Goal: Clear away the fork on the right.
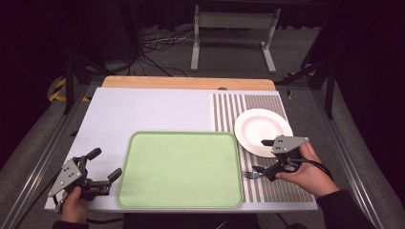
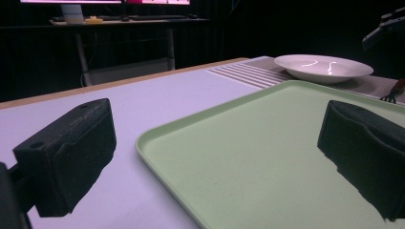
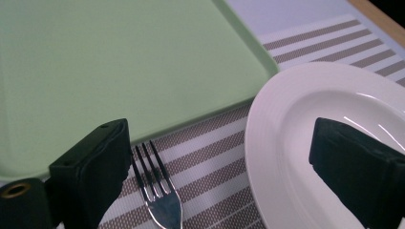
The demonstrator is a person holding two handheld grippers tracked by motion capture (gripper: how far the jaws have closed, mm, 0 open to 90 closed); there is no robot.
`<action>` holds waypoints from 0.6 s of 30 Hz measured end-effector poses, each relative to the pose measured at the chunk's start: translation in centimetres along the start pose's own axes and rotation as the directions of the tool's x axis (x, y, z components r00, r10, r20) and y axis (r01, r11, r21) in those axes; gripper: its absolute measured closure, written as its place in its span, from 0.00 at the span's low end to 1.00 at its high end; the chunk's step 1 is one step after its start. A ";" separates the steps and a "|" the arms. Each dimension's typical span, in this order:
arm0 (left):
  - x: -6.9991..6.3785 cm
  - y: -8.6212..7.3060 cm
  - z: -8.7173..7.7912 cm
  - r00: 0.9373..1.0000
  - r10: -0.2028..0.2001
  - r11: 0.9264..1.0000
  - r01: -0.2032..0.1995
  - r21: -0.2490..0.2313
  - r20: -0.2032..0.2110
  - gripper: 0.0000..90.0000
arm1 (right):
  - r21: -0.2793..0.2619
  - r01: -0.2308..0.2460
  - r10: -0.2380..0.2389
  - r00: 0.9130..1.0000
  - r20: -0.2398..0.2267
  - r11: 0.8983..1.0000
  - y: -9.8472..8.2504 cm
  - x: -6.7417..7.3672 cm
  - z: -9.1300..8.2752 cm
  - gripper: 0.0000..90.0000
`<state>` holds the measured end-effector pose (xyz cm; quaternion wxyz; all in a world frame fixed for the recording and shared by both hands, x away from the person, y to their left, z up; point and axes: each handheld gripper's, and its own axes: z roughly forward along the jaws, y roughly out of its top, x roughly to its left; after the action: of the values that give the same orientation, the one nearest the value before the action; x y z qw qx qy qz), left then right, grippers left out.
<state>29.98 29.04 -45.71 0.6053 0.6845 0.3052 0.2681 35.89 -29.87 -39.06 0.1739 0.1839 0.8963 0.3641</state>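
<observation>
Fork (image 1: 251, 174) tines are seen on the striped placemat (image 1: 267, 188), the handle hidden under the right gripper (image 1: 261, 156). Leftmost, the left gripper (image 1: 106, 164) is held wide apart, empty, beside the green tray (image 1: 181, 169); the right's jaws gape between fork and white plate (image 1: 262, 131).

A pale green tray (image 1: 181, 169), a white plate (image 1: 262, 131), a silver fork (image 3: 162, 202), a grey-and-white striped placemat (image 1: 248, 107).
</observation>
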 end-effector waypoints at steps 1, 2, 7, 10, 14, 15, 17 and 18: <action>0.0 0.0 0.0 1.000 0.000 1.000 0.000 0.000 0.000 0.00 | 0.017 0.010 -0.010 1.000 -0.002 1.000 0.1 -0.1 0.0 0.09; 0.0 0.0 0.0 1.000 0.000 1.000 0.000 0.000 0.000 0.00 | 0.028 0.016 -0.016 1.000 -0.005 0.999 0.1 -0.1 0.0 0.09; 0.0 0.0 0.0 1.000 0.000 1.000 0.000 0.002 0.001 0.00 | 0.137 0.053 -0.046 0.998 -0.048 0.989 0.5 -0.3 0.0 0.14; 0.0 0.0 0.0 1.000 0.000 1.000 0.000 0.000 0.003 0.00 | 0.184 0.078 -0.066 0.995 -0.073 0.980 0.6 -0.3 0.1 0.13; 0.0 0.0 0.0 1.000 -0.001 1.000 0.001 0.000 0.002 0.00 | 0.228 0.100 -0.083 0.993 -0.083 0.968 0.8 -0.3 0.2 0.14; 0.0 0.0 0.0 1.000 0.001 1.000 -0.001 0.003 0.003 0.00 | 0.236 0.098 -0.079 0.993 -0.091 0.967 0.8 -0.3 0.3 0.15; 0.0 0.0 0.0 1.000 0.003 1.000 -0.003 0.004 0.004 0.00 | 0.261 0.100 -0.073 0.991 -0.111 0.960 0.7 -0.4 0.4 0.17; 0.0 0.0 0.0 1.000 0.001 1.000 -0.001 0.002 0.002 0.00 | 0.276 0.107 -0.075 0.989 -0.125 0.955 0.7 -0.4 0.4 0.18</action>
<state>29.96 29.07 -45.69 0.6047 0.6857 0.3043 0.2674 36.56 -29.34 -38.74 0.1114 0.1444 0.9549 0.2343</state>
